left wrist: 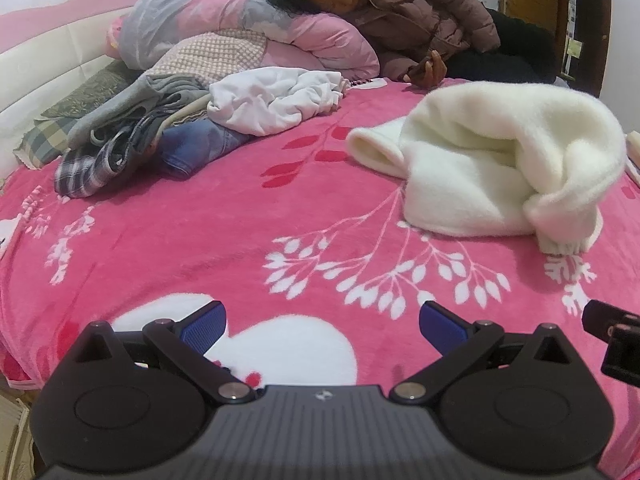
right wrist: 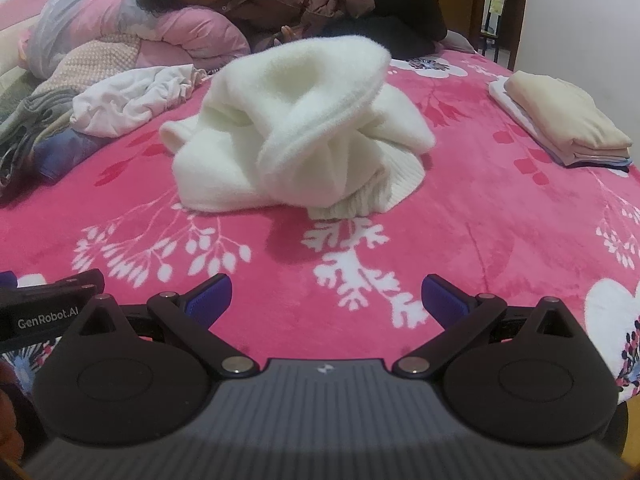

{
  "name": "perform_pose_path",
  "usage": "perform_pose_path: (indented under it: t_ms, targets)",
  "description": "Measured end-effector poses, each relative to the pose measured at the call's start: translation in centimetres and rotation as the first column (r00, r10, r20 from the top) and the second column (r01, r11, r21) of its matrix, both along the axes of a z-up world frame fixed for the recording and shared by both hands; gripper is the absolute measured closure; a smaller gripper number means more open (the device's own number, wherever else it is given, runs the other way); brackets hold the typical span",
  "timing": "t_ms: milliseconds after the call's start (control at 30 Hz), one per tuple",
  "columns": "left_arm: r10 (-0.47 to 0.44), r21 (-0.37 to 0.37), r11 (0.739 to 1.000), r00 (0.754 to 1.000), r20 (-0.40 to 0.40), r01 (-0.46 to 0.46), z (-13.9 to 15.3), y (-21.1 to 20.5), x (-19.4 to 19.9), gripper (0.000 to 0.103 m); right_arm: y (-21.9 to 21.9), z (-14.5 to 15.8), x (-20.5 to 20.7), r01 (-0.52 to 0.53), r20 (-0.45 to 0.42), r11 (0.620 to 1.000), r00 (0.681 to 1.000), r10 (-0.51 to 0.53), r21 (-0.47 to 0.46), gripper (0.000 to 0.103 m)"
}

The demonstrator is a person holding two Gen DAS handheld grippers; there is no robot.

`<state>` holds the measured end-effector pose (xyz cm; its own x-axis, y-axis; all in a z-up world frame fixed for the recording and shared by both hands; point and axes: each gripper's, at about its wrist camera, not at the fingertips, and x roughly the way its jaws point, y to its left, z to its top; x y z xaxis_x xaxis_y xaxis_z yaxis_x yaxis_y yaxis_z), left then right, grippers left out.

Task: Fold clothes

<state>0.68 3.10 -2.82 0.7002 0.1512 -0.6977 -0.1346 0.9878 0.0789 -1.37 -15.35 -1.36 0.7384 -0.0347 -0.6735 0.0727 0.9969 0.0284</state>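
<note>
A crumpled cream-white fleecy sweater [left wrist: 496,160] [right wrist: 296,128] lies bunched on the pink flowered blanket [left wrist: 240,216] [right wrist: 480,240], its ribbed hem toward the near side. My left gripper [left wrist: 322,322] hovers low over the blanket, left of and nearer than the sweater, open with nothing between its blue pads. My right gripper [right wrist: 326,298] faces the sweater straight on from a short way back, also open and empty. The right gripper's black body [left wrist: 612,344] shows at the right edge of the left wrist view.
A heap of unfolded clothes lies at the back left: a white garment [left wrist: 276,100] [right wrist: 132,96], jeans [left wrist: 196,148], plaid and grey items [left wrist: 104,148]. Folded garments are stacked [right wrist: 560,124] at the right. A person in a puffy jacket [left wrist: 420,12] lies across pink quilts [left wrist: 224,28] at the back.
</note>
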Motion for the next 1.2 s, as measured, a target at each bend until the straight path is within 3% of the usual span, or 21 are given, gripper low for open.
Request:
perform_pose_path:
  t_ms: [433,700,833,1033,1200]
  targets:
    - [-0.013,-0.036,0.999,1.0,0.028,0.014,0.2,0.2,-0.3,0.0,-0.2,0.2,-0.3,-0.003,0.013,1.0,1.0,0.003,0.02,0.001]
    - [-0.094,-0.071,0.992,0.985,0.142,0.105,-0.3,-1.0,0.5,0.0,-1.8,-1.7,-0.2,-0.045,0.052,0.998,0.998,0.043,0.044,0.001]
    - [-0.121,-0.099,0.985,0.98,0.161,0.138,-0.7,-1.8,1.9,0.0,-3.3,-2.4,0.4,-0.049,0.099,0.998,0.994,0.045,0.039,0.001]
    - [-0.172,-0.229,0.951,0.972,0.16,0.206,-1.6,-1.9,4.3,0.0,-6.5,-2.7,1.2,-0.042,0.234,0.994,0.972,0.017,0.104,0.001]
    - [-0.264,-0.27,0.905,0.931,0.252,0.33,-1.5,-3.2,5.1,0.0,-9.2,-3.7,2.3,-0.033,0.289,0.988,0.957,-0.012,0.15,0.001]
